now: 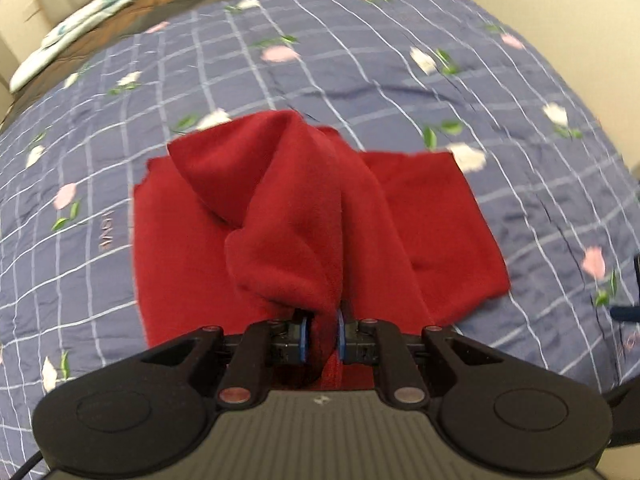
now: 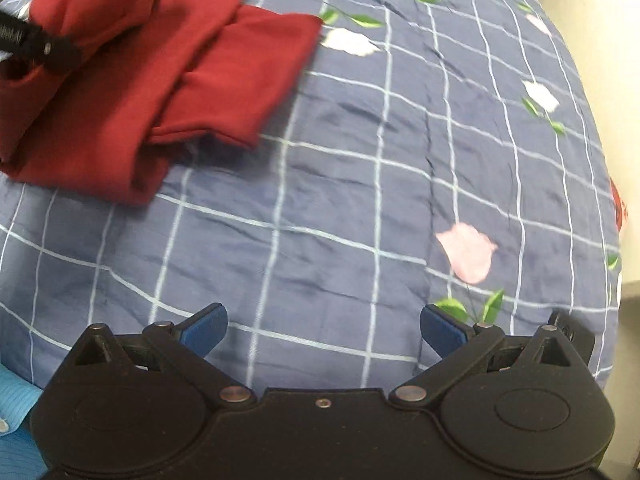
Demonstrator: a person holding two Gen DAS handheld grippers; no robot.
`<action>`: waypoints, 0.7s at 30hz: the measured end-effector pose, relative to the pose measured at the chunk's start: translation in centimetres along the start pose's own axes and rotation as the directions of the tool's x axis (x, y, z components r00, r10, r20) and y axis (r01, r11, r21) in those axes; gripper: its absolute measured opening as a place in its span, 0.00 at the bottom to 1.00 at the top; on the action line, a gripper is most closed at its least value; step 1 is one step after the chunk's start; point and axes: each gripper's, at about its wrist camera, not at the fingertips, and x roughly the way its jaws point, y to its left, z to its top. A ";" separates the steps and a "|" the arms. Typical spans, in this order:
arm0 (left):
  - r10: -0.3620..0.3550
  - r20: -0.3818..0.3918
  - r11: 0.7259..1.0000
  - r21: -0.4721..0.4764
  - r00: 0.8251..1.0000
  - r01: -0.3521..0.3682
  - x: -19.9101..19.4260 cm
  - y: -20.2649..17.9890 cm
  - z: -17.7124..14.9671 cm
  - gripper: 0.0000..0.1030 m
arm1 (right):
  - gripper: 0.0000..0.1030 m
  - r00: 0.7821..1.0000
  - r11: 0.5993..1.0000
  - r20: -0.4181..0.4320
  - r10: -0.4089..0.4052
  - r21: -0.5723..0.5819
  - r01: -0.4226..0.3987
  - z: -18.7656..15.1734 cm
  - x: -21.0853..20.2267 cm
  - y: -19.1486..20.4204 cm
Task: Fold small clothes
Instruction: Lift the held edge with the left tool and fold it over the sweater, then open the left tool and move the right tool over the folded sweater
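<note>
A small dark red garment (image 1: 280, 208) lies partly folded on the blue checked bedspread (image 1: 360, 60). My left gripper (image 1: 322, 332) is shut on a bunched fold of it, and the cloth rises from the blue pads in a draped ridge over the flat part. In the right wrist view the same red garment (image 2: 160, 80) lies at the upper left, with the left gripper's black finger (image 2: 36, 44) on it. My right gripper (image 2: 323, 330) stands open above bare bedspread (image 2: 340, 200), well to the right of the garment, with nothing between its blue pads.
A white and teal cloth (image 1: 80, 24) lies at the far left beyond the bed, on a brown floor. A light blue sleeve (image 2: 16, 420) shows at the lower left of the right wrist view. Cream walls border the bed's right side.
</note>
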 end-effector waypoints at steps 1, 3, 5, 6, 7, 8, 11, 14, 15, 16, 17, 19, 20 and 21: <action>0.000 -0.012 1.000 0.010 1.000 0.000 0.4 -0.4 0.0 0.16 | 0.99 1.000 1.000 -0.003 0.003 0.007 -0.003 0.0 0.2 -0.3; -0.007 -0.032 1.000 0.017 0.999 0.007 0.7 -0.7 -0.1 0.17 | 0.99 1.000 1.000 -0.005 0.009 0.017 -0.009 0.4 0.5 -0.6; -0.042 -0.048 0.999 0.004 0.998 0.042 1.0 -0.6 -0.2 0.18 | 0.99 1.000 0.999 -0.002 0.021 0.032 -0.021 1.2 0.7 -0.7; -0.065 -0.054 0.998 -0.009 0.996 0.065 1.0 -0.4 -0.1 0.21 | 0.99 1.000 0.999 0.000 0.026 0.041 -0.026 1.5 0.7 -0.8; -0.089 -0.057 0.996 -0.023 0.994 0.087 1.0 -0.2 -0.1 0.24 | 0.99 1.000 0.998 0.002 0.031 0.051 -0.031 1.9 0.8 -1.0; -0.104 -0.056 0.994 -0.033 0.993 0.103 0.8 -0.1 -0.3 0.25 | 0.99 0.999 0.998 0.005 0.033 0.060 -0.033 2.3 0.9 -1.1; -0.134 -0.044 0.990 -0.049 0.990 0.132 0.0 0.1 -0.7 0.35 | 0.99 0.999 0.994 0.020 0.048 0.094 -0.049 3.4 0.8 -1.4; -0.149 -0.018 0.985 -0.088 0.989 0.147 -1.2 0.8 -1.3 0.57 | 0.99 0.994 0.986 0.059 0.090 0.133 -0.098 4.9 0.4 -1.5; -0.154 -0.007 0.983 -0.106 0.988 0.152 -1.7 1.2 -1.4 0.65 | 0.99 0.991 0.983 0.078 0.106 0.143 -0.117 5.4 0.1 -1.4; -0.154 0.005 0.980 -0.128 0.988 0.153 -2.1 1.6 -1.6 0.74 | 0.99 0.988 0.979 0.097 0.123 0.150 -0.136 6.0 0.0 -1.4; -0.144 0.018 0.977 -0.155 0.989 0.145 -2.6 2.2 -1.9 0.78 | 1.00 0.981 0.973 0.125 0.148 0.159 -0.167 6.6 -0.3 -1.2; -0.100 0.034 0.971 -0.214 0.994 0.105 -3.3 3.5 -2.4 0.90 | 1.00 0.965 0.957 0.168 0.203 0.174 -0.232 7.9 -0.8 -0.8; -0.071 0.036 0.965 -0.249 0.997 0.078 -3.5 4.3 -2.7 0.90 | 1.00 0.952 0.945 0.194 0.238 0.180 -0.273 8.6 -1.0 -0.6; -0.051 0.031 0.959 -0.278 0.998 0.058 -3.6 5.0 -2.9 0.92 | 1.00 0.941 0.935 0.214 0.264 0.184 -0.304 9.3 -1.2 -0.3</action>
